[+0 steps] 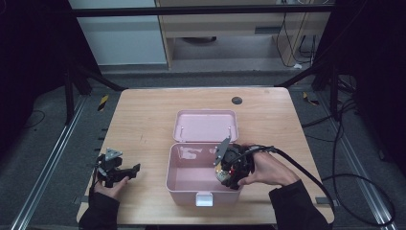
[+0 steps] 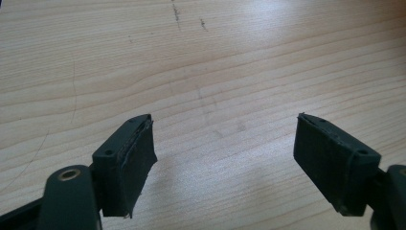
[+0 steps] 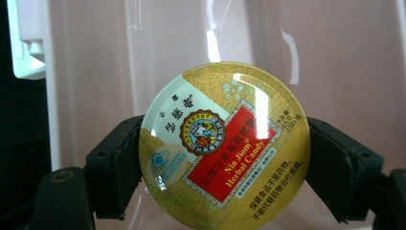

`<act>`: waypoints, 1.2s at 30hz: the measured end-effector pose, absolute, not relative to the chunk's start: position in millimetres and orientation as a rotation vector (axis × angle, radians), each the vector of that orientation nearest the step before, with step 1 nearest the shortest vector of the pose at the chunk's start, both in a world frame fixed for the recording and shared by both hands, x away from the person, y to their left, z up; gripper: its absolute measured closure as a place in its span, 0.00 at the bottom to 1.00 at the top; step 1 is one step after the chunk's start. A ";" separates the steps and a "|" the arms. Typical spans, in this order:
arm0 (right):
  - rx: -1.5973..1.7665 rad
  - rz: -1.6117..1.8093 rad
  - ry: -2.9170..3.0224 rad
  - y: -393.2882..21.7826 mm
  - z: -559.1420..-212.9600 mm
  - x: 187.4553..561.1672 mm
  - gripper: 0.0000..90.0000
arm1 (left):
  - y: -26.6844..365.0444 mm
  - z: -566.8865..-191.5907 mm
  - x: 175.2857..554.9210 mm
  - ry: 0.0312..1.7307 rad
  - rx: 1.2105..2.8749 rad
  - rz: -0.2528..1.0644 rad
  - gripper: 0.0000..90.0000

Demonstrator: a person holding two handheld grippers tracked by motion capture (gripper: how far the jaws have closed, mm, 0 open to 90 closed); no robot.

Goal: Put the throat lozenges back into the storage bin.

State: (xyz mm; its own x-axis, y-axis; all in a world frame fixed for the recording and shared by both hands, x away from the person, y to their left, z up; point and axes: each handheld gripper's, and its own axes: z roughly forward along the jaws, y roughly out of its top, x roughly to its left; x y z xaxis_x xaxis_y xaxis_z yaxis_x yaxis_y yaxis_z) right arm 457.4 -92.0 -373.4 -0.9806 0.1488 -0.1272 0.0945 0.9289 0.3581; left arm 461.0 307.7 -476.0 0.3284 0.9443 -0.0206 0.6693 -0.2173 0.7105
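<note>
A pink plastic box (image 1: 191, 184) stands open at the table's near middle, its lid (image 1: 206, 125) laid back flat behind it. My right gripper (image 1: 224, 176) reaches into the box's right side, shut on a round gold candy tin (image 3: 224, 148) with a red label; the tin (image 1: 219, 174) hangs inside the box against the pink wall (image 3: 335, 62). My left gripper (image 1: 134, 170) rests low over the bare wood at the table's left, jaws wide apart with nothing between the pads (image 2: 129, 163).
The wooden table (image 1: 143, 120) has a dark round cable hole (image 1: 237, 100) at the back. A white latch (image 1: 204, 199) sits on the box's front wall. Cables trail off the right edge. Metal rails run along both sides of the table.
</note>
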 end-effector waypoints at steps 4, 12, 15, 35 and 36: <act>0.197 0.541 2.940 -92.0 -377.0 458.6 0.23 | 307.6 -476.1 461.1 1.414 1.972 0.566 0.23; 0.208 0.529 2.953 -94.2 -386.8 459.7 0.23 | 307.5 -476.2 461.2 1.414 1.973 0.566 0.23; 0.216 0.514 2.959 -93.1 -388.8 460.9 0.23 | 308.1 -476.4 461.3 1.415 1.973 0.565 0.23; 0.243 0.499 2.984 -95.8 -401.1 462.5 0.20 | 307.7 -477.0 461.6 1.414 1.978 0.563 0.23; 0.243 0.497 2.986 -95.8 -401.0 462.7 0.20 | 307.7 -477.0 461.6 1.414 1.979 0.564 0.23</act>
